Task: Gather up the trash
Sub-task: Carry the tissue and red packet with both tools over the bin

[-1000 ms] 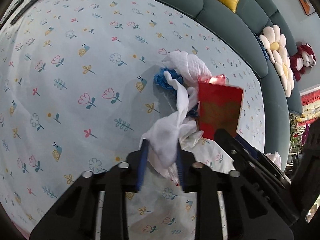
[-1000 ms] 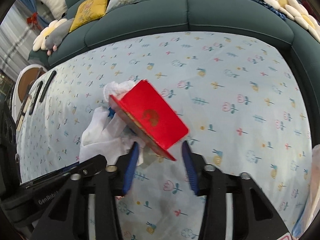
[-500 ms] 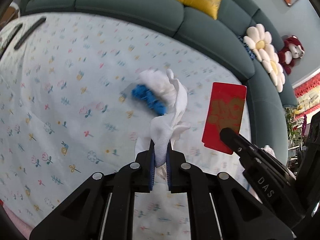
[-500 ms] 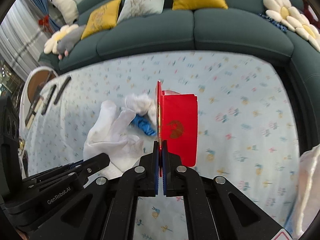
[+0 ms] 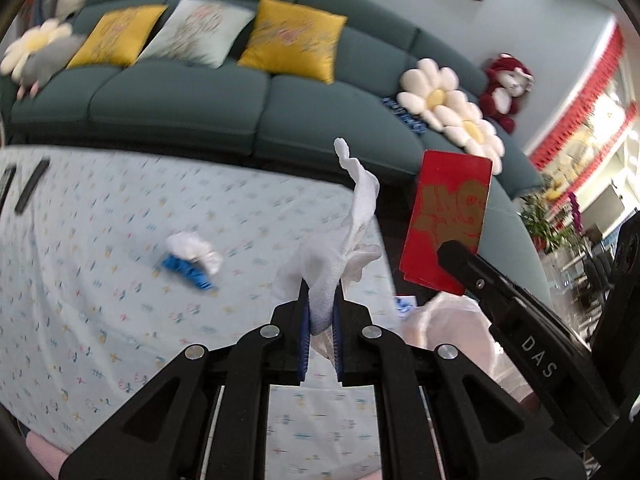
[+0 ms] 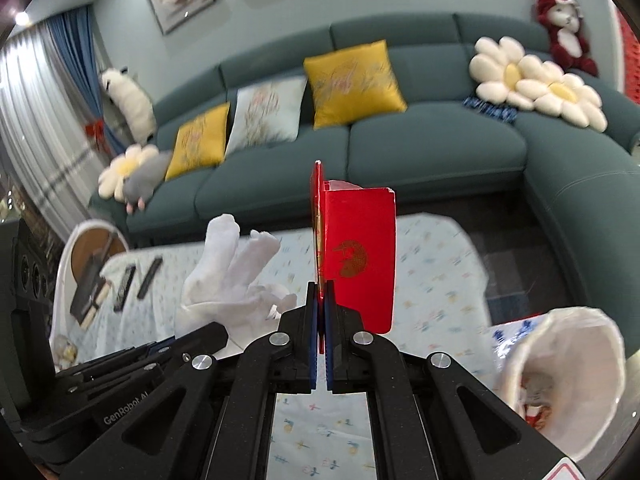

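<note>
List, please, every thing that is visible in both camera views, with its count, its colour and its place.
glove: 1, white, held up in left gripper
envelope: 1, red with gold print, held upright in right gripper
crumpled tissue: 1, white, on tablecloth
blue scrap: 1, blue, beside the tissue
bag: 1, pale, open, at table's right edge
tablecloth: 1, light blue, floral
remotes: 2, dark, far left on cloth
sofa: 1, dark teal, behind table
left gripper: 1, black, shut
right gripper: 1, black, shut
</note>
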A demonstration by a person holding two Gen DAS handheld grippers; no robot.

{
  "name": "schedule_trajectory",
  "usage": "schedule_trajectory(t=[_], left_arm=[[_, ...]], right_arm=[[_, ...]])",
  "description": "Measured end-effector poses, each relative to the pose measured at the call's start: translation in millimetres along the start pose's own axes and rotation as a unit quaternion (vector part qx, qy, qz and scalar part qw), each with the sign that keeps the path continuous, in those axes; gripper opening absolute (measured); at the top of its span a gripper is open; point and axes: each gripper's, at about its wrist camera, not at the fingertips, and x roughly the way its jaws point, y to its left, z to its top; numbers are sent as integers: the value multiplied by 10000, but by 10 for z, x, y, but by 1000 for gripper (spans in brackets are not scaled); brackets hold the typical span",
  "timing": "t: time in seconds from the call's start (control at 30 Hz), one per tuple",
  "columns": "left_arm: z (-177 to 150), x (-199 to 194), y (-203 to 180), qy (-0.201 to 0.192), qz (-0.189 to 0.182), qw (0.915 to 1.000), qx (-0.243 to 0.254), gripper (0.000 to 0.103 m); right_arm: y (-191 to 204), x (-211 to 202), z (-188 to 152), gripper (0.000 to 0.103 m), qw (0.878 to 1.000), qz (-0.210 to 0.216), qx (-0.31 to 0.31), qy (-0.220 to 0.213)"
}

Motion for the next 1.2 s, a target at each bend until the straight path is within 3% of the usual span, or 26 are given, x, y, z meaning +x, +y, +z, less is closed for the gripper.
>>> schedule_trajectory(t=[0.27,0.6,0.93,1.2], left_arm=[[-109,-215,-837,-198,-249,9971,696,9],[-366,-110,-1697,-94,-467,9898,1340,9],[-626,163,-2293,190,-632,9820,1770,9],[-720,401,-2481,450,-699,9797,1824,9]], right_arm=[[-516,-815,61,3,9973,-217,256,-647],[-1212,-1359,-123,3,9911,-456,762,-993],[-1799,-1544,-370,3,9847,-717,1201,-1042],[-2132,-1524,-542,3,9809,-847,1470,-949]])
